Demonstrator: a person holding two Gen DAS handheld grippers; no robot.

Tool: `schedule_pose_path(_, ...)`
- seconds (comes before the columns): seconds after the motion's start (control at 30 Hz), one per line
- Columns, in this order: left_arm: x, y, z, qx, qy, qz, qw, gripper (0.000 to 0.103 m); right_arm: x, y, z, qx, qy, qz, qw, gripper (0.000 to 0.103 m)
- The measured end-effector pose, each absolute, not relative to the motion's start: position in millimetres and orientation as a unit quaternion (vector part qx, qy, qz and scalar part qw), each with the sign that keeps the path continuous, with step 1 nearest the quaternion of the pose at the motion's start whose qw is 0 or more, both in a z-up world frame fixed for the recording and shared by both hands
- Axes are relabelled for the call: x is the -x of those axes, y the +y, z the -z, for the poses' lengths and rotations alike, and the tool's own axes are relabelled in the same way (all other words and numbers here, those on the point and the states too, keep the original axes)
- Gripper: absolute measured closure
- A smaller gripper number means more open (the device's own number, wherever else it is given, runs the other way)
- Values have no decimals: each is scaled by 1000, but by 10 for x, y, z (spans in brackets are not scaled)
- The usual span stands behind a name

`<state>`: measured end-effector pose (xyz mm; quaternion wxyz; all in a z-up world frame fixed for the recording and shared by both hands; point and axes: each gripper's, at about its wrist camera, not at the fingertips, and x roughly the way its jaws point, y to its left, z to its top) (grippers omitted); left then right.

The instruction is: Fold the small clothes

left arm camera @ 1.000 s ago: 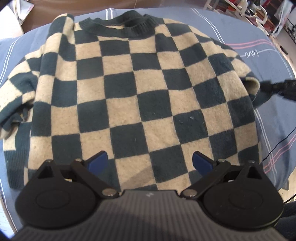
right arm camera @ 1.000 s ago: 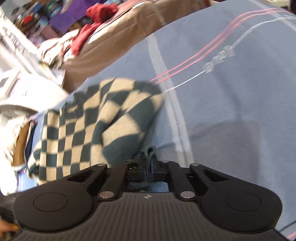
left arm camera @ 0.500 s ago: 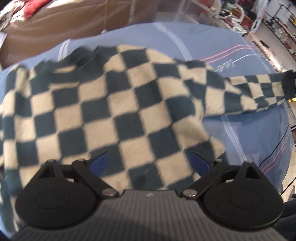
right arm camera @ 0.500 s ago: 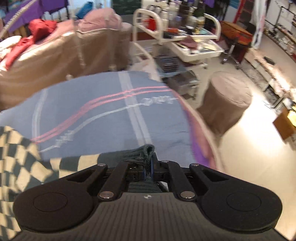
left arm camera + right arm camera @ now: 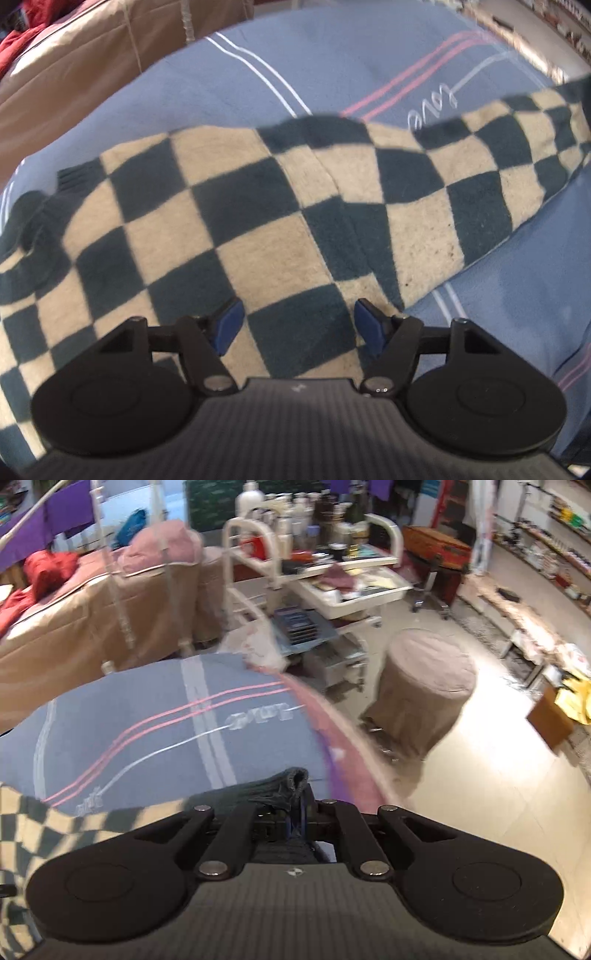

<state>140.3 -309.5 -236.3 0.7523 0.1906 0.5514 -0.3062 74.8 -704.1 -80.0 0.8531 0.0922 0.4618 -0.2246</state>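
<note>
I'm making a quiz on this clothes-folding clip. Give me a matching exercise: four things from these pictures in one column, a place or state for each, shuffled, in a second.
Things:
1. checkered dark-green-and-cream knit sweater
2. dark ribbed sleeve cuff
3. left gripper
4. round stool under a brown cloth cover

Places or states:
A. on the floor beside the bed
B. pinched in the right gripper
C. jaws closing, pads apart above the knit
D. spread on the blue striped bedsheet

Pairs: 1-D, 2-B, 3-C, 4-A
</note>
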Motion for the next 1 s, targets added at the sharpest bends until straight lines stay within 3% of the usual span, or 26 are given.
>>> schedule_pose_path(0.13, -1359, -3118, 2440, -213, 519, 289, 775, 3, -769, -6811, 889, -98, 474, 190, 854, 96)
schedule_pose_path(0.33, -1401, -2800, 2280, -158, 524, 288, 786, 7, -775, -6410, 599, -170, 451, 135, 866, 96)
schedule_pose_path(0.53, -1305, -2110, 1993, -185, 492, 255, 811, 6, -1103, -5283, 433, -227, 438, -18, 870, 96)
schedule_pose_path(1.0, -1059, 177, 1575, -152, 518, 64, 839, 6, -2165, -2100, 1379, -286, 468, -230, 804, 95)
